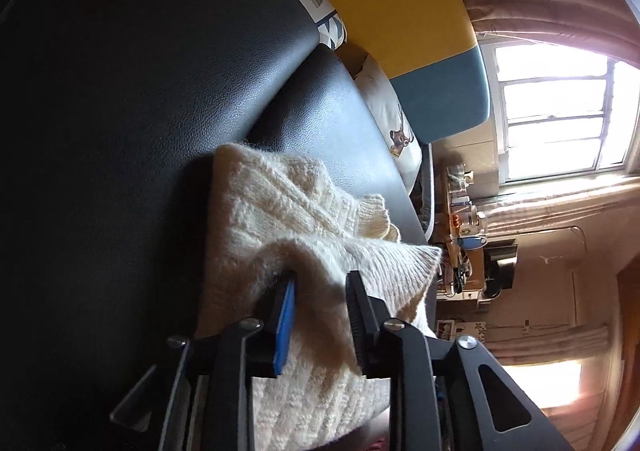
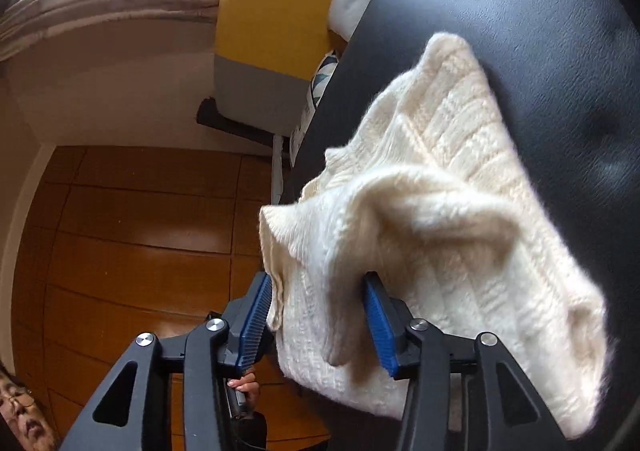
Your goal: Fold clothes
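The cream knitted sweater [image 2: 452,211] lay on the black leather seat [image 1: 140,111], already gathered into a compact, thick bundle of several layers rather than spread flat, so the folding looked well along, though I cannot tell whether another fold or only tidying was left. A raised ridge of knit stood up across the near part of the bundle. The left claw [image 1: 320,283] stood part open with that ridge between its fingers, pressing into the wool without being clamped tight; the right claw [image 2: 320,291] likewise stood part open, astride a thick flap, its blue pads [image 2: 378,327] touching the fabric on either side. The bundle's one side ran just beside the seat's edge, beyond which lay the wooden floor [image 2: 120,231], so little room remained that way. Toward the seat's back and the patterned cushions [image 1: 396,123] the leather was bare, giving more room for laying the knit down.
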